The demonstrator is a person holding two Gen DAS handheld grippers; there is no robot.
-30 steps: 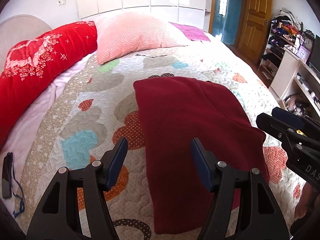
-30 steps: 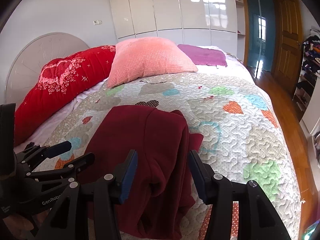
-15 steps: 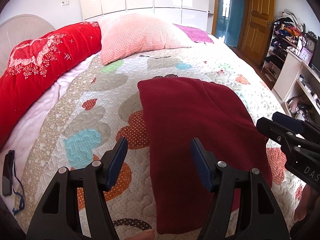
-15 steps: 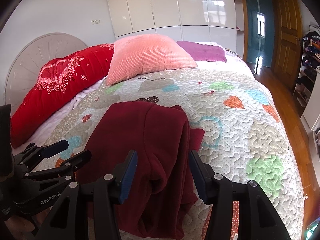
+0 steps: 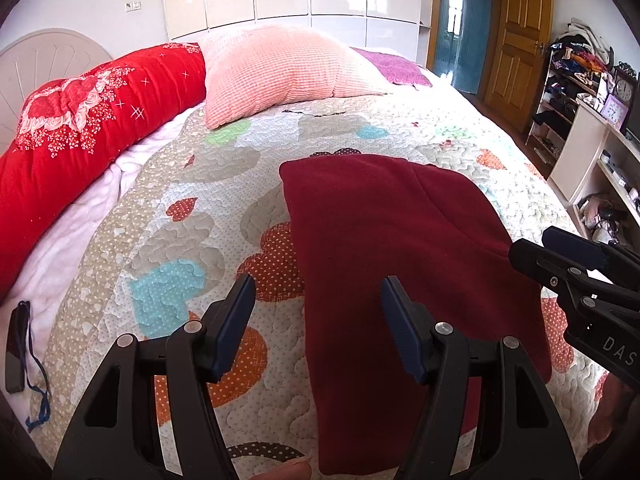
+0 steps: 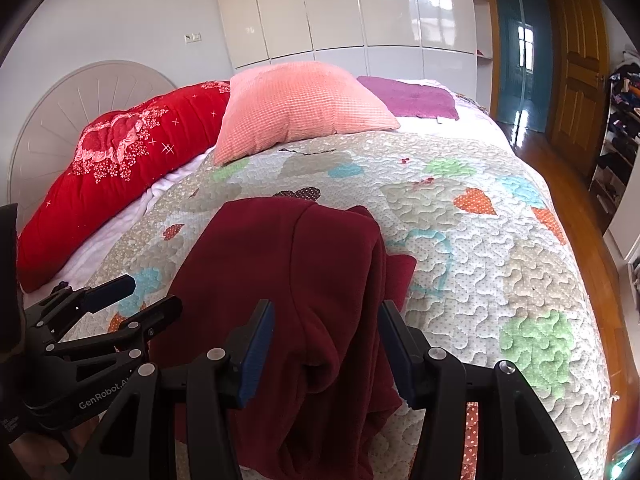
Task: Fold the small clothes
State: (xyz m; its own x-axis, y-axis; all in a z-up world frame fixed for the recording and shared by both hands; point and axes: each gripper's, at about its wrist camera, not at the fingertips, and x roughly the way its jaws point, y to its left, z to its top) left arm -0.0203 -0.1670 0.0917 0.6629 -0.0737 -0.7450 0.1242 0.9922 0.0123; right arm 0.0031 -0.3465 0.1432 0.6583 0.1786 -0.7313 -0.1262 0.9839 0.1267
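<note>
A dark red garment (image 5: 400,248) lies folded into a long strip on the heart-patterned quilt (image 5: 192,216). My left gripper (image 5: 318,320) hovers open over the strip's near left edge, its blue pads (image 5: 236,320) apart and touching nothing. In the right wrist view the same garment (image 6: 288,272) shows bunched folds along its right side. My right gripper (image 6: 326,332) stands open above that near end, the cloth showing between its fingers but not pinched. Each gripper shows in the other's view: the right gripper (image 5: 560,256) at the right edge, the left gripper (image 6: 120,300) at the left.
A red floral bolster (image 5: 88,128), a pink pillow (image 5: 288,68) and a purple cloth (image 6: 412,96) lie at the bed's head. A dark strapped object (image 5: 16,344) rests at the left bed edge. Shelves (image 5: 580,92) and wood floor (image 6: 560,168) flank the right side.
Both views have shifted only slightly. The garment lies as before, and both grippers keep the same opening.
</note>
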